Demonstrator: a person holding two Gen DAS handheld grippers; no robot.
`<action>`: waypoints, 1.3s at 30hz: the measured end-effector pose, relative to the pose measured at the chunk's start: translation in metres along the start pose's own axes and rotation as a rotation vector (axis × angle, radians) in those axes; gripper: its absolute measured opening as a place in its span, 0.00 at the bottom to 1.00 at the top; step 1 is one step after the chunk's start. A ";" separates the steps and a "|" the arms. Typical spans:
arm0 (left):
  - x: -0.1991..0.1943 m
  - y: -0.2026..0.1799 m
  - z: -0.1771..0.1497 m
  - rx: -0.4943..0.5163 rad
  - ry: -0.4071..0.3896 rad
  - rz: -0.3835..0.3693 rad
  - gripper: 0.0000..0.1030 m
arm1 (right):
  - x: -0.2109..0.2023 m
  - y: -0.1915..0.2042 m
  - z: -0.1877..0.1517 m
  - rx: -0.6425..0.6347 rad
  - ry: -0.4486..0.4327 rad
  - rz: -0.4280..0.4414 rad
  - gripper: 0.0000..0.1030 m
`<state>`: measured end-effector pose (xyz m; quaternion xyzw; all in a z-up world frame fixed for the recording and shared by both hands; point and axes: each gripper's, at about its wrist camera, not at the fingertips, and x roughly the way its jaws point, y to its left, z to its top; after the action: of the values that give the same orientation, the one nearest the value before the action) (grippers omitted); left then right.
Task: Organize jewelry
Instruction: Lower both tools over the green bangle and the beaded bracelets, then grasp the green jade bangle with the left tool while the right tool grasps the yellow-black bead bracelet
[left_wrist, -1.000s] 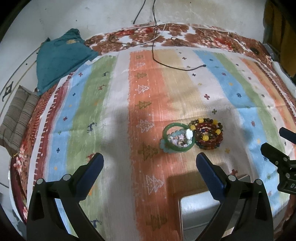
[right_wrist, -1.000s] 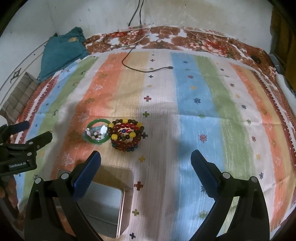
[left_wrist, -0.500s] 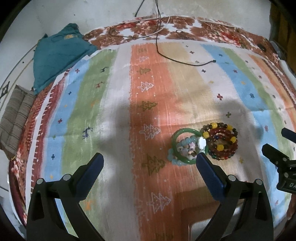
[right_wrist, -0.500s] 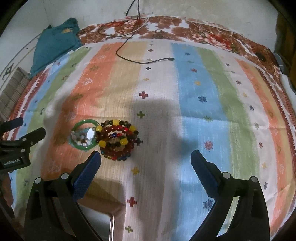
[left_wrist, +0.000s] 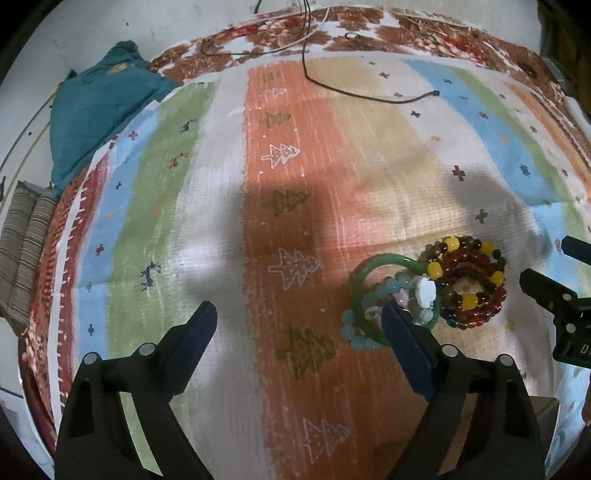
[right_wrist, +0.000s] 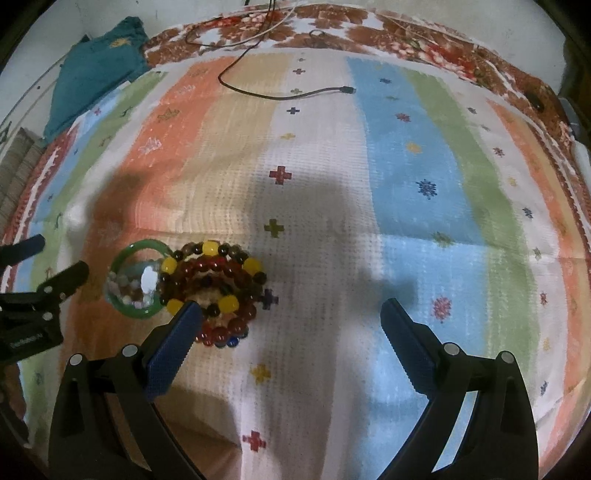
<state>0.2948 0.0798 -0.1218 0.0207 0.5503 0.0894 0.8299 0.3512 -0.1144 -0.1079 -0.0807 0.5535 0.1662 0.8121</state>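
Observation:
A green bangle (left_wrist: 373, 266) lies on the striped cloth with pale blue and pink bead bracelets (left_wrist: 397, 286) and a white tag inside it. Touching its right side is a stack of dark red, brown and yellow bead bracelets (left_wrist: 467, 288). Both also show in the right wrist view, the bangle (right_wrist: 127, 258) and the stack (right_wrist: 218, 291). My left gripper (left_wrist: 299, 321) is open and empty, its right finger just in front of the bangle. My right gripper (right_wrist: 291, 325) is open and empty, its left finger over the near edge of the bead stack.
A black cable (left_wrist: 369, 94) lies across the far part of the cloth. A teal cloth (left_wrist: 96, 107) and a striped cushion (left_wrist: 22, 258) sit at the far left. The corner of a box (left_wrist: 546, 410) shows at the lower right in the left wrist view.
Both grippers have moved forward and lower toward the jewelry, which now sits closer to the fingers. The metal box has almost left both views. Both stay open.

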 end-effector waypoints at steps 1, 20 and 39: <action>0.002 0.000 0.001 0.002 0.001 -0.002 0.83 | 0.002 0.000 0.001 -0.001 0.001 0.001 0.95; 0.030 -0.014 0.016 0.039 0.048 -0.061 0.56 | 0.038 0.006 0.018 0.003 0.074 0.059 0.44; 0.051 -0.031 0.010 0.092 0.101 -0.086 0.07 | 0.047 0.017 0.018 -0.008 0.083 0.140 0.11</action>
<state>0.3277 0.0589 -0.1685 0.0306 0.5952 0.0291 0.8024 0.3762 -0.0844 -0.1435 -0.0517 0.5903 0.2213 0.7745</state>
